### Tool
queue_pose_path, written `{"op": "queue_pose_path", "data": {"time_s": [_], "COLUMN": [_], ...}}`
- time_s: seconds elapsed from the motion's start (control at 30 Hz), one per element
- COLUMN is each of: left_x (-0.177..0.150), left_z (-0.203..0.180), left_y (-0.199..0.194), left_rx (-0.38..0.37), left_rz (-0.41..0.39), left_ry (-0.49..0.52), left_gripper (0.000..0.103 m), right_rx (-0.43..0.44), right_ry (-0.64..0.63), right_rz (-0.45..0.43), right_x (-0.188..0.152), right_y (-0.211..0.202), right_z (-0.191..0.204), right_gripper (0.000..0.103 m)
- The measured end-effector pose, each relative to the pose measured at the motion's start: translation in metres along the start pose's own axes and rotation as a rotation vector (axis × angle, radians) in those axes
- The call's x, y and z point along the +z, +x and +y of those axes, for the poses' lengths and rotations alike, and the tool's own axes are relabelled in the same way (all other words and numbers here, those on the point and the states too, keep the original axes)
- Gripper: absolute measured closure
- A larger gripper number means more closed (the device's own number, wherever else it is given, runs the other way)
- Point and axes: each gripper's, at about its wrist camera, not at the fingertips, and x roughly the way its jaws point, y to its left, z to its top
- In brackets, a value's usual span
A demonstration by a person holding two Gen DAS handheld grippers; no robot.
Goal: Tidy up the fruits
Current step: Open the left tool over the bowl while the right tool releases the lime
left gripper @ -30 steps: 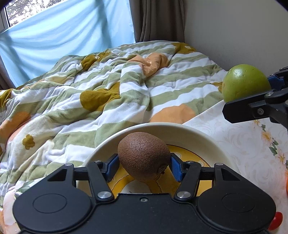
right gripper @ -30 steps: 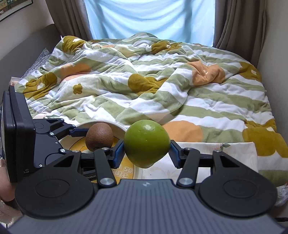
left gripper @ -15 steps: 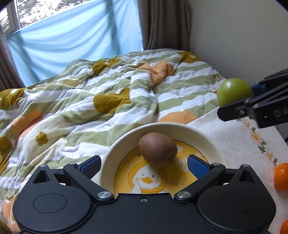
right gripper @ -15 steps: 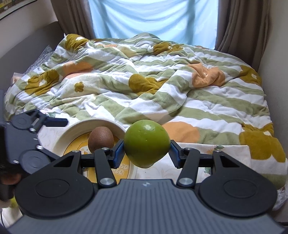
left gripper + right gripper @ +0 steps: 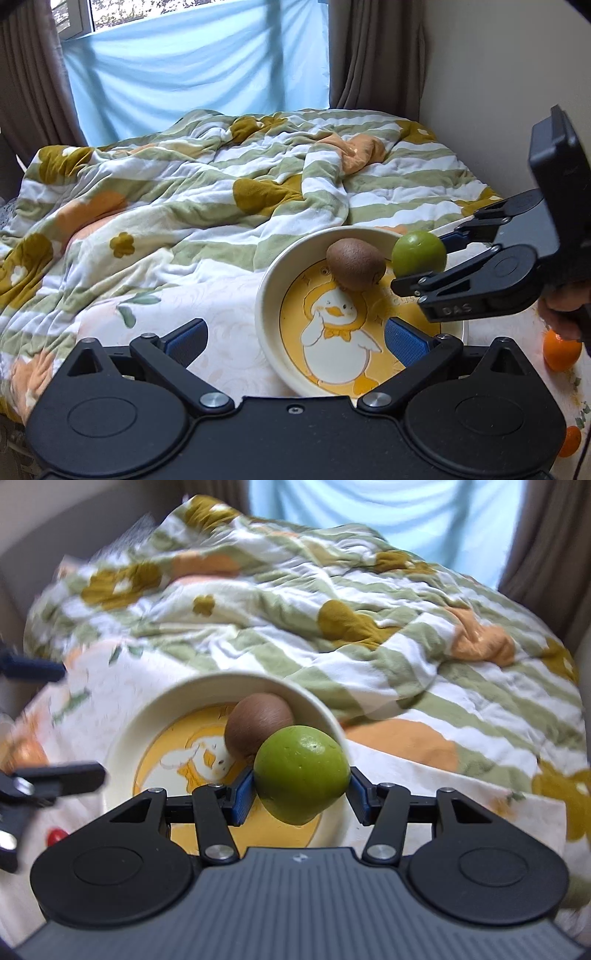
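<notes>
A brown kiwi (image 5: 355, 264) lies at the far side of a cream bowl (image 5: 271, 295) with a yellow duck picture; the kiwi (image 5: 258, 725) and the bowl (image 5: 122, 738) also show in the right wrist view. My left gripper (image 5: 295, 341) is open and empty, pulled back over the bowl's near rim. My right gripper (image 5: 301, 792) is shut on a green fruit (image 5: 302, 773) and holds it over the bowl's right part, next to the kiwi. It shows in the left wrist view (image 5: 421, 266) with the green fruit (image 5: 418, 253).
The bowl stands on a white floral tablecloth (image 5: 221, 314). Two orange fruits (image 5: 561, 349) (image 5: 569, 441) lie at the right; a small red fruit (image 5: 57, 836) lies left of the bowl. A striped quilt (image 5: 184, 192) covers the bed behind; a wall is at the right.
My left gripper has let go of the kiwi into the bowl, opened and drawn back. My right gripper has carried the green fruit left and down over the bowl.
</notes>
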Motion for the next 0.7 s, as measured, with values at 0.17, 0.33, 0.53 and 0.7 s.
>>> {"op": "queue_pose_path", "data": {"time_s": [0.17,0.33,0.53,0.7], "left_x": [-0.007,-0.013,-0.02,-0.019], "left_z": [0.003,0.005,0.005,0.005], "left_y": [-0.008,-0.012,-0.017,-0.022], "left_rx": [0.018,0.011,0.003,-0.015], "left_rz": [-0.004,-0.012,-0.009,-0.022], "left_ry": [-0.012,-0.018,-0.029,-0.043], "left_gripper": [0.0,0.0,0.0,0.0], "right_rx": [-0.03,-0.025,-0.051,-0.092], "right_ry": [-0.086,-0.076,-0.117,-0.115], "right_rz": [0.009,0.015,-0.008,-0.058], "right_x": [-0.008,-0.013,-0.019,-0.016], "right_y": [0.016,0.02,0.018,0.006], "right_z": [0.015,0.012,0.02,0.02], "right_gripper": [0.035,0.035,0.027,0.0]}}
